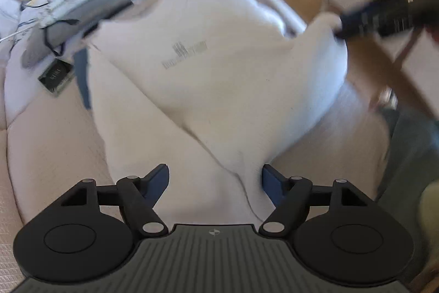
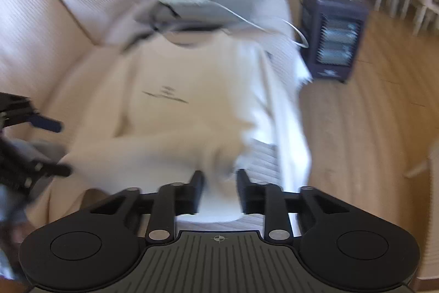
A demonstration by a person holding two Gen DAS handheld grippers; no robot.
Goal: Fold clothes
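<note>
On the beige sofa (image 2: 55,26), a white sweatshirt (image 1: 219,67) with a small dark chest print (image 1: 185,55) lies spread front-up across the seat cushion, one edge hanging over the sofa's front toward the wooden floor (image 2: 370,114). Left hand-held gripper (image 1: 215,177): jaws well apart, with a bunched fold of the white fabric running between them; whether the fingers actually bear on the cloth cannot be told. Right hand-held gripper (image 2: 218,190): jaws drawn close on a corner of the same garment, which fills the narrow gap between them, so it appears to pinch the cloth; the left view shows the fabric pulled to a taut peak at that gripper. Holding two separated points of one garment in this way would keep an edge stretched so that it can be carried over the body as a fold. Both views are motion-blurred, which suggests the cloth is being moved. Grey clothing and tangled cables (image 2: 208,2) lie farther along the sofa, just beyond the sweatshirt's collar end; a dark heater (image 2: 334,37) stands on the floor nearby.
</note>
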